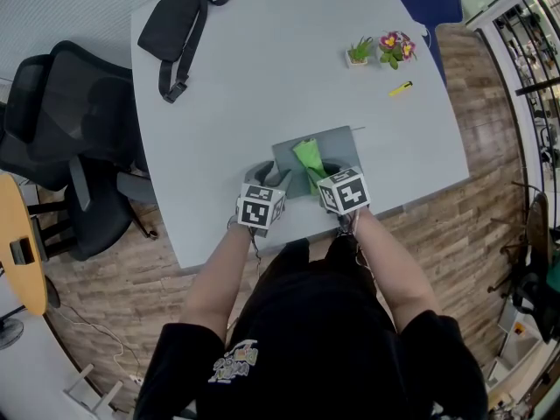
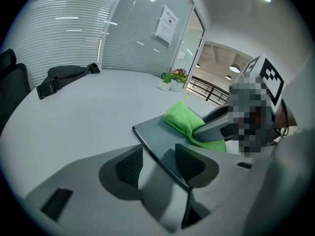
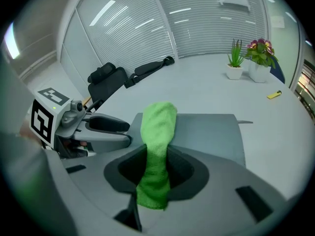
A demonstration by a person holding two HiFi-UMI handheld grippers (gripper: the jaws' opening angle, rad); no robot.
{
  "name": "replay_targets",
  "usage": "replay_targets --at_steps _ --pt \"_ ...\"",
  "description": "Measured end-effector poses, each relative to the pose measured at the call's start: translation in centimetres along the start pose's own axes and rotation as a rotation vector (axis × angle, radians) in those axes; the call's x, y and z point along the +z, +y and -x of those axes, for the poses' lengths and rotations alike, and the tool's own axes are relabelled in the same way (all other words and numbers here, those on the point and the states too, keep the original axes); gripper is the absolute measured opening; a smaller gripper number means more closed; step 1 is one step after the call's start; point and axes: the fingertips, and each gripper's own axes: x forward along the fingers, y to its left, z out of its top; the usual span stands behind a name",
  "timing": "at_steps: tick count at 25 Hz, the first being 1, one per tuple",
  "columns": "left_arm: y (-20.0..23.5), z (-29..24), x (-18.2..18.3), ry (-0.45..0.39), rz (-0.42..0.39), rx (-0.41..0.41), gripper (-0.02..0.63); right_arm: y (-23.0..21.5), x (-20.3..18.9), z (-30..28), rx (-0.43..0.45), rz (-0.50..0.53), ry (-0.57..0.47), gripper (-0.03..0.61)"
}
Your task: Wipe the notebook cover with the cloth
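Observation:
A grey notebook lies flat near the table's front edge, also seen in the left gripper view and the right gripper view. A green cloth drapes across its cover. My right gripper is shut on the cloth's near end, and the rest of the cloth rests on the cover. My left gripper is open at the notebook's left edge. That edge runs between its jaws, the right one over the cover and the left one over the table. In the left gripper view the cloth shows folded.
A black bag lies at the far left of the grey table. Two small potted plants and a yellow object sit at the far right. A black office chair stands left of the table.

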Motion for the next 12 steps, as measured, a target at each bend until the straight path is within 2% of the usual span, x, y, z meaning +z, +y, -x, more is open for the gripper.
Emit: replay_targets --at_steps 12 --pt "0.0 0.1 0.1 0.003 0.003 -0.003 0.195 -3.6 -0.4 1.8 -0.01 -0.099 -0.032 0.11"
